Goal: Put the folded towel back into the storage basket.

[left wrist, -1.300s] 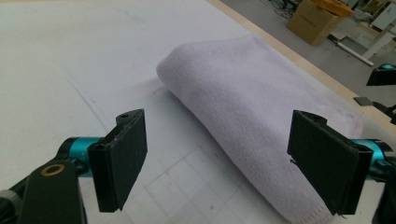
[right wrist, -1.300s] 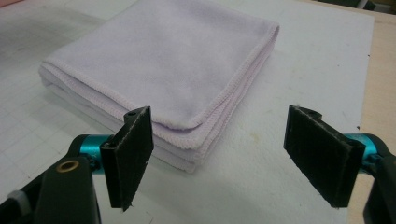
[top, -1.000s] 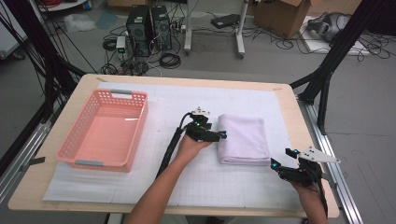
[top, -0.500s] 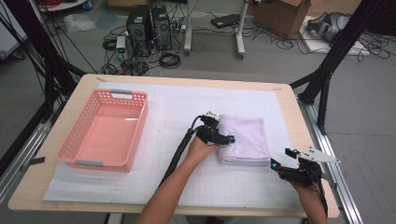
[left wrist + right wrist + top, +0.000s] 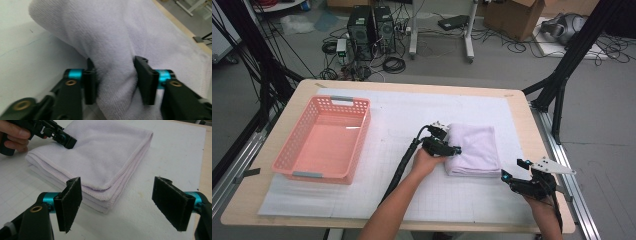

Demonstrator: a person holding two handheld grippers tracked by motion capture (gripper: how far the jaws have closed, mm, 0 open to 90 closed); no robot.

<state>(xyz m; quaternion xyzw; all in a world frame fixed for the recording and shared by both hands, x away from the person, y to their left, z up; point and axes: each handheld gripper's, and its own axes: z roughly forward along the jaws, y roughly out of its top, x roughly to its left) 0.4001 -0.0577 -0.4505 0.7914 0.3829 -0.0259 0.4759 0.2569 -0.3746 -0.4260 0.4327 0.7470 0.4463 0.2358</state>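
Folded pale-lilac terry towel [image 5: 474, 149] lies on the white gridded mat [image 5: 412, 115] covering the table, right of centre, well apart from the pink slotted plastic basket [image 5: 297, 150] at the left. Left gripper [image 5: 451, 148] sits at the towel's left edge; in the left gripper view its jaws are pressed into a bunched fold of towel [image 5: 117, 75], cloth bulging between them, so it has hold of the edge. Right gripper [image 5: 512, 170] rests near the table's front right corner, just beside the towel's near corner but not touching; in the right gripper view its jaws stand wide apart with nothing between them. Risk, as judged: the pinch may take only the upper layers, so a lift could let the lower folds [image 5: 82, 195] fall away and the stack come undone. A one-sided lift could also drag the towel across the mat instead of raising it. Basket holds nothing visible; its floor shows bare.
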